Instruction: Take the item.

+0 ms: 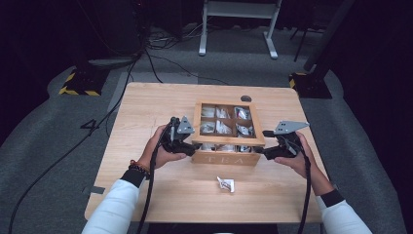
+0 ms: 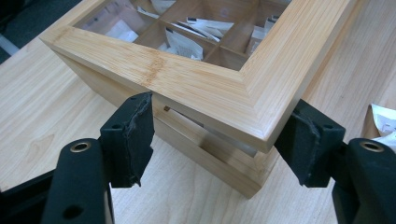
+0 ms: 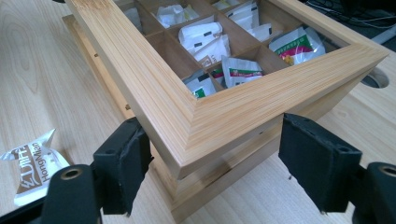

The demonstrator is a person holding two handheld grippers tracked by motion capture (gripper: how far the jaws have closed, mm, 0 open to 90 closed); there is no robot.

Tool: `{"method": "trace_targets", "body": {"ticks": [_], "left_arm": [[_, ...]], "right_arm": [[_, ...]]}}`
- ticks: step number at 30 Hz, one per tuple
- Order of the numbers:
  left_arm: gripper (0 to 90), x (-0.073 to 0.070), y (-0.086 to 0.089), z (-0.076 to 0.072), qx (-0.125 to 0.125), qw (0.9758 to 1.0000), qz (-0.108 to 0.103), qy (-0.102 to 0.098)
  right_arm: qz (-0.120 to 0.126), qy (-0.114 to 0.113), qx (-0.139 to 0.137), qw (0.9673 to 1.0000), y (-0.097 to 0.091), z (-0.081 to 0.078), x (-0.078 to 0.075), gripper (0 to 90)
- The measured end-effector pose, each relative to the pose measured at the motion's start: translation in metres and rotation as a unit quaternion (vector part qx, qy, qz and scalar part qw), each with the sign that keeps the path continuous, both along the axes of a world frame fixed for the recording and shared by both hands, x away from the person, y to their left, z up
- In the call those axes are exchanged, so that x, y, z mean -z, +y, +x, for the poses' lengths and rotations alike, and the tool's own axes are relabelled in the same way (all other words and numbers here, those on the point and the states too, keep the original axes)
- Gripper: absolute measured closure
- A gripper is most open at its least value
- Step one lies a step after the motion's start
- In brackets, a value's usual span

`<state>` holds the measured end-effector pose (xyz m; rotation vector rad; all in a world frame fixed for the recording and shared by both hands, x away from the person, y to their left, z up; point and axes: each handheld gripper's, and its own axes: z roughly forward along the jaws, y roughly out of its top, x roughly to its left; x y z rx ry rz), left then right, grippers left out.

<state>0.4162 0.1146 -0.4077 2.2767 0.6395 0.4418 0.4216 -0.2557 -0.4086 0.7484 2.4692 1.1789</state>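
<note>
A bamboo tea box (image 1: 226, 159) marked TEA stands mid-table, with sachets in its compartments. Its windowed lid (image 2: 187, 74) sits raised at the front, and a gap shows between it and the base (image 2: 219, 163). My left gripper (image 1: 191, 146) is at the box's front left corner; in the left gripper view the left gripper (image 2: 219, 140) straddles the lid's corner, one pad (image 2: 137, 135) against the lid's edge, the other just off it. My right gripper (image 1: 260, 150) is at the front right corner; the right gripper (image 3: 210, 158) stands wide around the lid's corner (image 3: 196, 126).
A loose tea sachet (image 1: 225, 184) lies on the table (image 1: 146, 107) in front of the box, toward the near edge. A round cable hole (image 1: 246, 98) is behind the box. A desk frame and cables are on the floor beyond the table.
</note>
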Motion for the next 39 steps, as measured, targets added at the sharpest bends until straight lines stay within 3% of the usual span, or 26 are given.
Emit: {"method": "trace_targets", "body": {"ticks": [12, 18, 20, 21, 25, 39], "left_arm": [[31.9, 0.009, 0.002, -0.003, 0.003, 0.9998, -0.013, 0.017], [31.1, 0.012, 0.001, -0.005, 0.006, 0.9997, -0.006, 0.023], [30.7, 0.016, 0.000, -0.005, 0.010, 0.9996, 0.005, 0.027], [30.7, 0.021, -0.002, -0.006, 0.009, 0.9992, 0.022, 0.031], [30.9, 0.025, -0.002, -0.006, 0.005, 0.9993, 0.011, 0.036], [31.4, 0.029, 0.002, -0.011, 0.005, 0.9995, 0.010, 0.028]], "right_arm": [[-0.005, 0.008, -0.001, 1.0000, -0.001, -0.007, 0.007, 29.5], [-0.002, 0.016, 0.002, 0.9999, -0.002, -0.009, 0.013, 30.5], [0.000, 0.021, -0.001, 0.9998, -0.002, -0.009, 0.015, 30.2], [0.017, 0.024, -0.001, 0.9996, -0.005, -0.010, 0.014, 35.3], [0.026, 0.024, 0.002, 0.9994, -0.006, -0.011, 0.014, 37.0], [0.017, 0.027, 0.000, 0.9995, -0.004, -0.010, 0.019, 37.5]]}}
